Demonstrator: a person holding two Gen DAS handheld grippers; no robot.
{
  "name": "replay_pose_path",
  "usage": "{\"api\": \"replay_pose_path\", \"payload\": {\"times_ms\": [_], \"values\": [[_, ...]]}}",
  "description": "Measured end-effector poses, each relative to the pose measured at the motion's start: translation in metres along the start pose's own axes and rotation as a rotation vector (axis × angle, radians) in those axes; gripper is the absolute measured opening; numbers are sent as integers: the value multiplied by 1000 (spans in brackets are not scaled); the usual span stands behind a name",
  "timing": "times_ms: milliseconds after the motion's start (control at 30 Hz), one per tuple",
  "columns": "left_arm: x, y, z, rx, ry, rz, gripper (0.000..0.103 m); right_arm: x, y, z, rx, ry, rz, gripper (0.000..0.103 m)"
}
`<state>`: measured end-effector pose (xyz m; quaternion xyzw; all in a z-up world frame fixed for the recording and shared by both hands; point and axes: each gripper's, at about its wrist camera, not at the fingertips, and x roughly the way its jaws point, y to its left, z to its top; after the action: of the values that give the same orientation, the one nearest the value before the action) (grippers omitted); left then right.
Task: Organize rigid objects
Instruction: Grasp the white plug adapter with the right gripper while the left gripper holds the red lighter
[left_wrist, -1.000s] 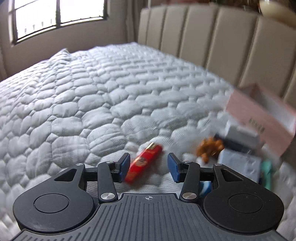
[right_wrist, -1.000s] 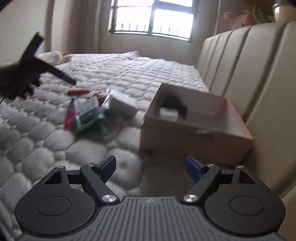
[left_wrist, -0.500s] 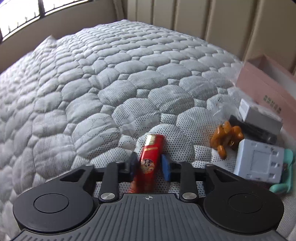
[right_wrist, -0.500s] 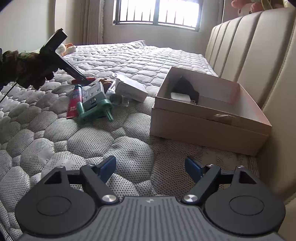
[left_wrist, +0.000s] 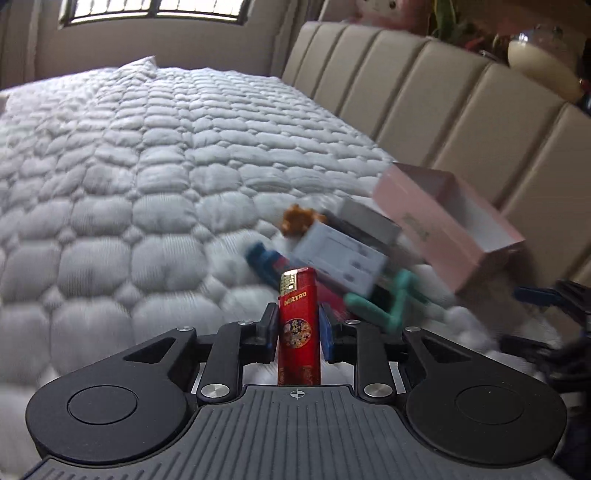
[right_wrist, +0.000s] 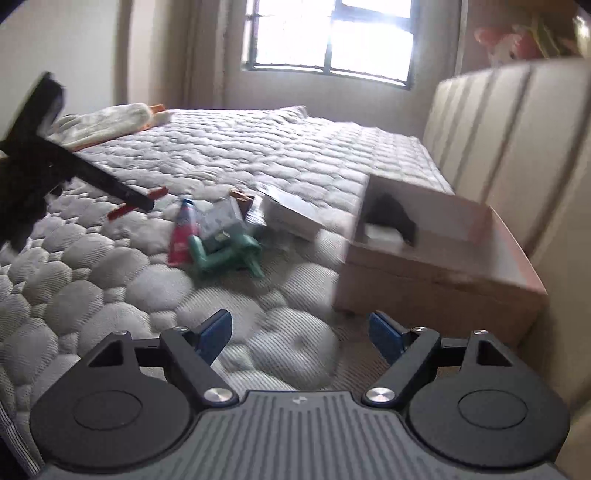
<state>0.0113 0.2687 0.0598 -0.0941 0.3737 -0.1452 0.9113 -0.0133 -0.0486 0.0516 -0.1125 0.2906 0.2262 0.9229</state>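
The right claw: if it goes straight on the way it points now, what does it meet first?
Probably bare mattress: the open right claw points down at it. The pink box lies slightly to the right, though depth is unclear.

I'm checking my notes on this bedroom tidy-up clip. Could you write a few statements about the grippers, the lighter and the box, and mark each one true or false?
1. The left gripper is shut on the red lighter. True.
2. The right gripper holds the green tool. False: its jaws stand apart with nothing between them, and the tool lies on the mattress.
3. The pink box is open on top. True.
4. The pink box is empty. False: a dark object sits inside.
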Motion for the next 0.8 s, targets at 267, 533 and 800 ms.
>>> {"api": "replay_pose_path", "payload": {"times_ms": [267,533,800], "values": [[-12,-36,-60,-151,17,-4,26,72,50,40,-94,39,65,82],[-17,-45,-69,-146,19,-38,26,117,67,52,-127,137,45,75],[-19,-62,-70,-125,19,-49,26,68,58,51,-113,125,76,25]]}}
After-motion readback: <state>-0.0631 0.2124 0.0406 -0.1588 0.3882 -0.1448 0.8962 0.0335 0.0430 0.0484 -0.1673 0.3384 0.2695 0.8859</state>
